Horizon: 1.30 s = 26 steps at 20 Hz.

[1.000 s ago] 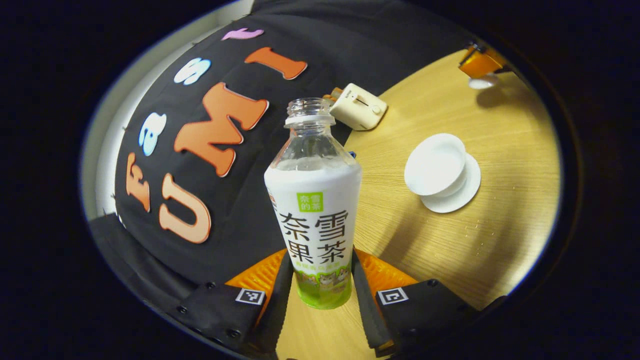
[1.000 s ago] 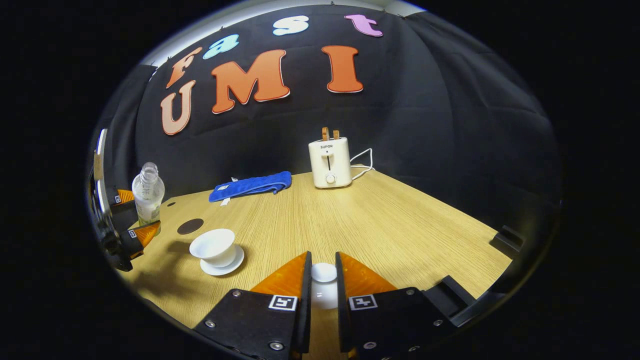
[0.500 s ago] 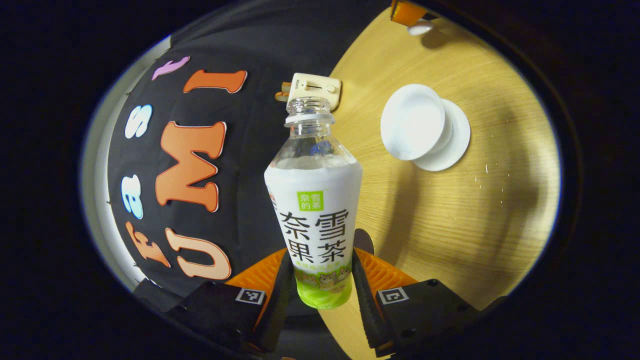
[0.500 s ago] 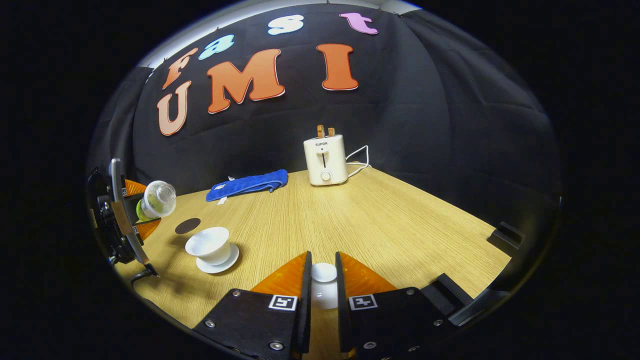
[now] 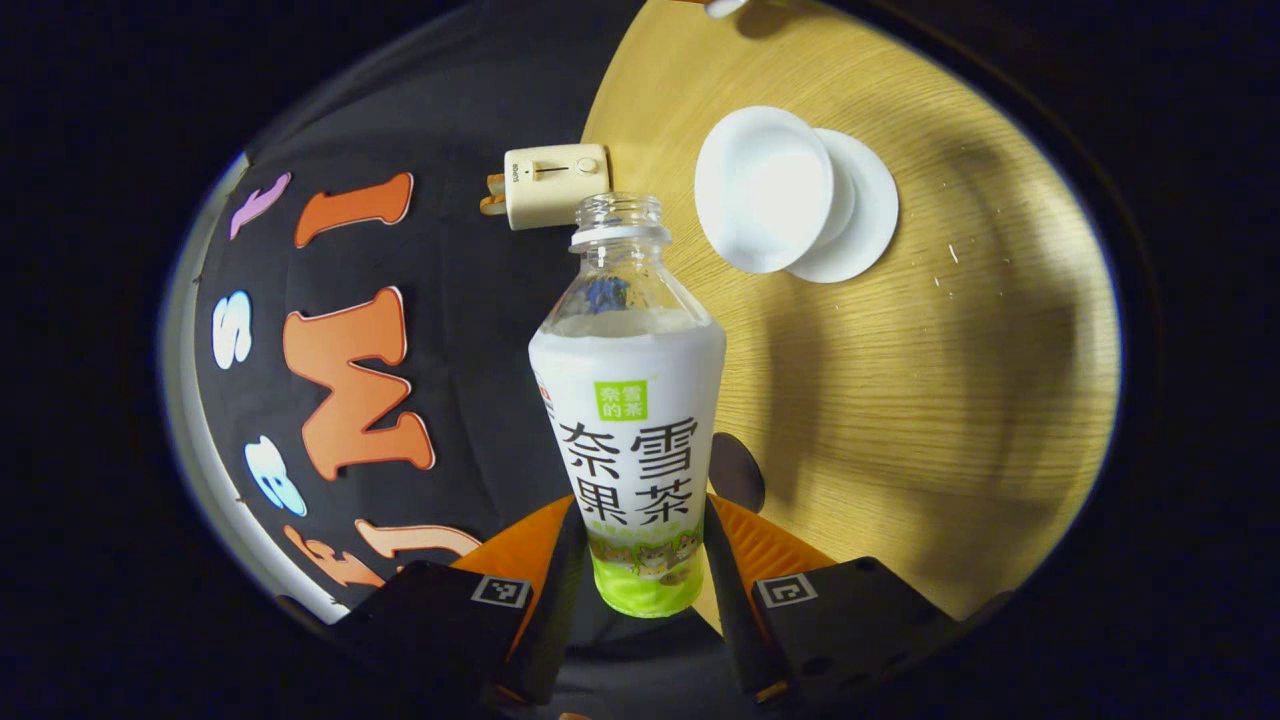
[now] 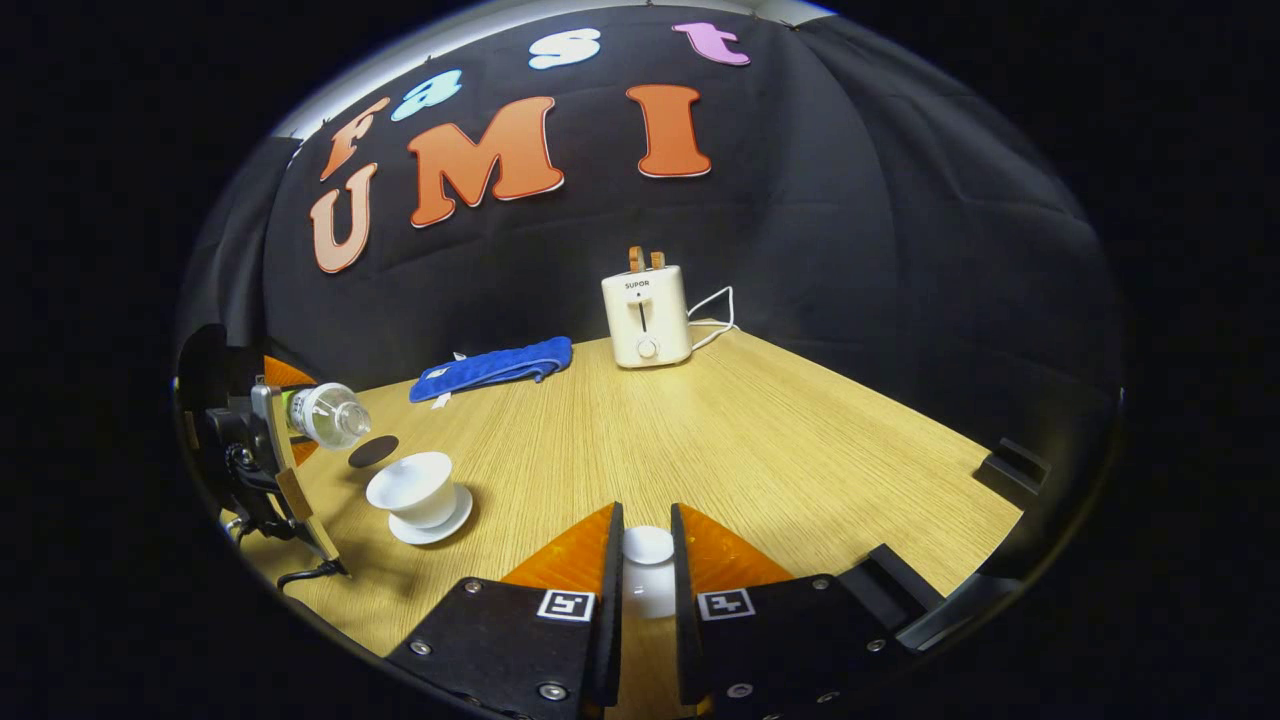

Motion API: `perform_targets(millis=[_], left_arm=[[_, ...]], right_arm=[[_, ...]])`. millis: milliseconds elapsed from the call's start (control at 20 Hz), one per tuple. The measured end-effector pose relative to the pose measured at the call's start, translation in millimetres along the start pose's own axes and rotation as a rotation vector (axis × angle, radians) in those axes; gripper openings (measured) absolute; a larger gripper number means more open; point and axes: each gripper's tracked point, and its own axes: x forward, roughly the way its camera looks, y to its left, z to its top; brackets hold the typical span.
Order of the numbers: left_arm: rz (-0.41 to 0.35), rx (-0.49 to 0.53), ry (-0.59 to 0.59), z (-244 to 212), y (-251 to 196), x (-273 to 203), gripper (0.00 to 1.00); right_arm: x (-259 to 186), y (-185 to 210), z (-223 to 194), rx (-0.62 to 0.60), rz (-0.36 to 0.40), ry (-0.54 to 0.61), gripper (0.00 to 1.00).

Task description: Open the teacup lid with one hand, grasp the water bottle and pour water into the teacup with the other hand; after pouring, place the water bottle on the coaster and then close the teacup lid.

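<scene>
Tipping sideways, left tool [image 5: 636,560] grips water bottle [image 5: 628,400], mouth near open teacup [image 5: 765,188]; right tool [image 6: 646,560] clamps lid [image 6: 648,546] above desk [image 6: 760,450].

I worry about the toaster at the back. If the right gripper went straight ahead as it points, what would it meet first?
Probably bare table. The right gripper, shut on the teacup lid, points beside the toaster; depth is unclear.

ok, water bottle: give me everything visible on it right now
The water bottle is clear plastic, uncapped, with a white sleeve label turning green at the base and liquid up to the shoulder. The left gripper clamps its lower body with both fingers. In the right gripper view it lies tipped nearly level, mouth aimed over the teacup.
</scene>
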Motion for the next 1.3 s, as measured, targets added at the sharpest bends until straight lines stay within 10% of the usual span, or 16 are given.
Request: perform_targets(millis=[900, 1300], left_arm=[[0.091, 0.542, 0.007, 19, 45, -19, 0.66], [0.012, 0.411, -0.051, 16, 24, -13, 0.65]], right_arm=[[5, -8, -3, 0.024, -0.001, 0.013, 0.23], [2, -14, -2, 0.034, -0.005, 0.008, 0.23]])
